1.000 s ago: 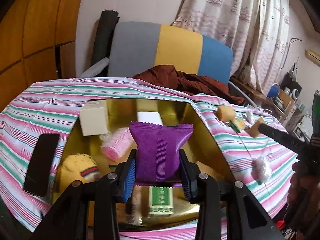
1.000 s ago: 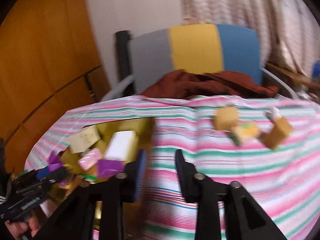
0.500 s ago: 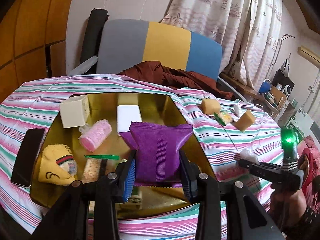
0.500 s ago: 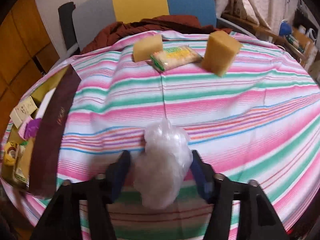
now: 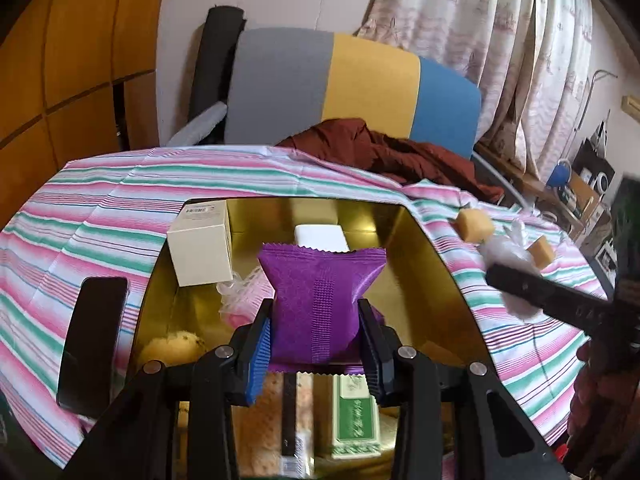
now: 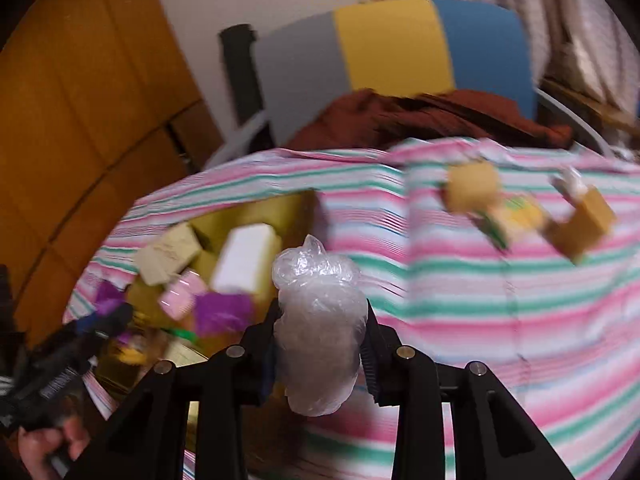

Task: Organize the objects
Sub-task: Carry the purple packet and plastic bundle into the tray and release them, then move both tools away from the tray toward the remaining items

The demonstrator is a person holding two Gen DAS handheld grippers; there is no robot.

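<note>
Both grippers loaded: our left gripper (image 5: 314, 334) clamps the purple packet (image 5: 318, 304) over the gold tray (image 5: 440, 276), right gripper (image 6: 320, 344) clamps the clear plastic wad (image 6: 320, 320) above the striped tabletop (image 6: 480, 300).

Soft, even indoor light, a bit warm, daylight filtering through the curtains (image 5: 500, 40). Left wrist view is fairly sharp; the gold tray (image 5: 436, 280) gleams with reflections. Right wrist view is smeared with motion blur, the striped cloth (image 6: 480, 300) streaking. Fisheye bending and dark corners frame both views.
</note>
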